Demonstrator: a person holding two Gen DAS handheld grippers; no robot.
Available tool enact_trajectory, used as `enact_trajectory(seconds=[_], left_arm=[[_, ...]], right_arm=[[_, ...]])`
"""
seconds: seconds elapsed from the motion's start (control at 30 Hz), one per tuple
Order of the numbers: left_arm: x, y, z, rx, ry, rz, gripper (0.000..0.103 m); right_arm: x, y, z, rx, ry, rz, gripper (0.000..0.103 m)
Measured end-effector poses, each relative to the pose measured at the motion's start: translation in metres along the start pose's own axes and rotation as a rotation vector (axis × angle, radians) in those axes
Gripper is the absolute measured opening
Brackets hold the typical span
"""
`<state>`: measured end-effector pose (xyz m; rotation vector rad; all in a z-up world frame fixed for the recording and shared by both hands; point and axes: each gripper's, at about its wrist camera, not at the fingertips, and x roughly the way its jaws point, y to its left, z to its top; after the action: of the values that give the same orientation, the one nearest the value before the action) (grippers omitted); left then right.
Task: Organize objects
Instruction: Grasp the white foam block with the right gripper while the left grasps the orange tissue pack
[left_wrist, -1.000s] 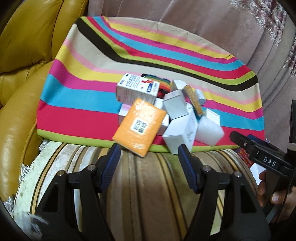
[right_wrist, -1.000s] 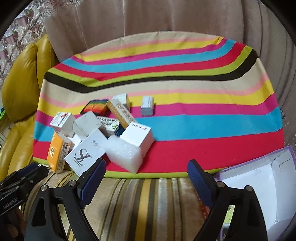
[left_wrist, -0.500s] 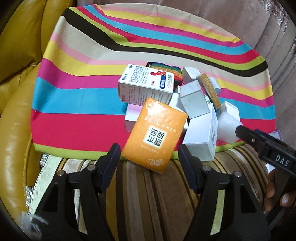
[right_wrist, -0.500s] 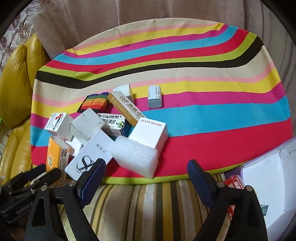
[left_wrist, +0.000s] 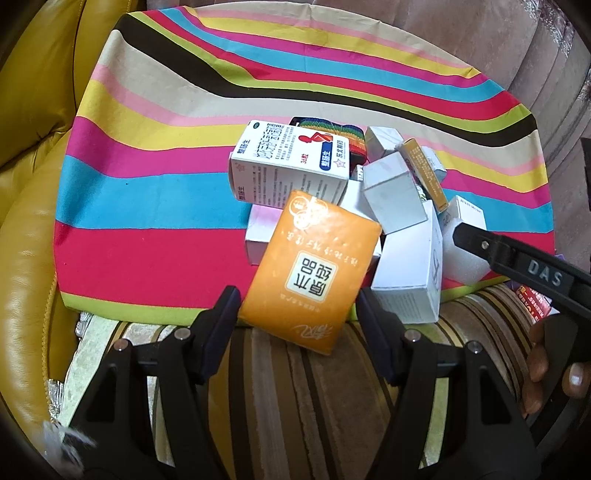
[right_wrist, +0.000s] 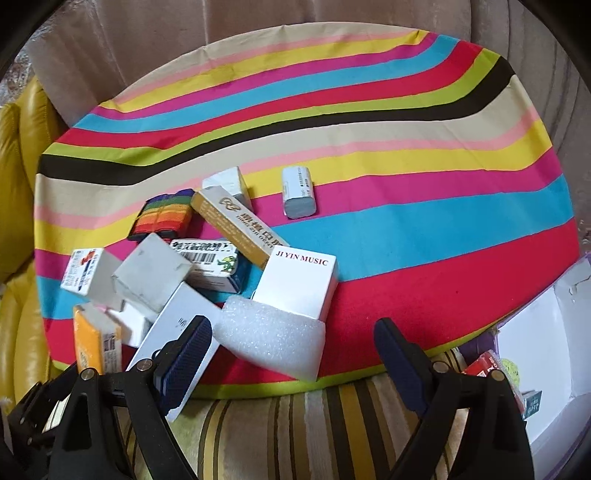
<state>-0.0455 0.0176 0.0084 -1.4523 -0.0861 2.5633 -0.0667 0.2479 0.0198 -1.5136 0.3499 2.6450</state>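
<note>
**Approach to the pile: both grippers open, nothing yet held**

Step in hand: the reach toward the first picks. No item has been lifted, and the sorting itself has not begun, judging by the heap as it lies.

Location of the task's things: a jumble of small boxes sits on the striped cloth (left_wrist: 155, 206), near its front edge. The orange packet (left_wrist: 314, 273) leans on the heap with its lower end hanging past the cloth's edge. Behind it lies the white medicine box (left_wrist: 291, 166). A grey box (left_wrist: 395, 195) rests on top of its neighbours. In the right wrist view, a foam block (right_wrist: 273, 339) lies at the front, touching the white music box (right_wrist: 299, 288). A gold box (right_wrist: 240, 225) lies propped across the pile, and a small pack (right_wrist: 299, 190) lies apart from the rest. An open carton (right_wrist: 535, 339), with some things already in it, stands to the right, off the cloth.

Left gripper (left_wrist: 295, 321): jaws apart, either side of the orange packet's lower end, pads not pressing on it.

Right gripper (right_wrist: 291, 350): jaws wide apart, framing the foam block, empty.

Next move, as judged: the left gripper needs to advance slightly and close across the packet's width. The packet is loose and tilted, so it may slide off the edge if nudged. The carton is the likely destination, though this cannot be confirmed.
</note>
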Motion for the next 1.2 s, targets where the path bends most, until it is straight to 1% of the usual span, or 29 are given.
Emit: enact_trajectory(seconds=[0.17,0.2,0.27,0.33,0.4,0.57,0.8,1.2], left_arm=[[0.002,0.000,0.000,0.006,-0.007,-0.001,0.068],[0.001,0.000,0.000,0.005,-0.009,-0.002,0.065],[0.001,0.000,0.000,0.006,-0.013,-0.003,0.064],[0.001,-0.001,0.000,0.012,-0.015,-0.008,0.063],[0.001,-0.002,0.000,0.016,-0.019,-0.007,0.062],[-0.002,-0.003,0.000,0.016,-0.034,0.001,0.060],[-0.008,-0.004,-0.001,0.023,-0.061,0.020,0.059],[-0.021,-0.006,-0.006,0.022,-0.121,0.056,0.057]], right_arm=[[0.006,0.002,0.002,-0.005,0.007,-0.022,0.089],[0.006,0.002,0.001,-0.008,0.008,-0.022,0.086],[0.006,0.002,0.001,-0.013,0.008,-0.019,0.079],[0.007,0.002,0.001,-0.012,0.012,-0.013,0.068],[0.007,-0.001,0.000,-0.009,0.018,-0.008,0.062],[0.001,-0.005,-0.002,-0.004,0.001,0.017,0.061],[-0.019,-0.011,-0.011,-0.011,-0.032,0.075,0.061],[-0.031,-0.027,-0.017,0.026,-0.053,0.114,0.061]])
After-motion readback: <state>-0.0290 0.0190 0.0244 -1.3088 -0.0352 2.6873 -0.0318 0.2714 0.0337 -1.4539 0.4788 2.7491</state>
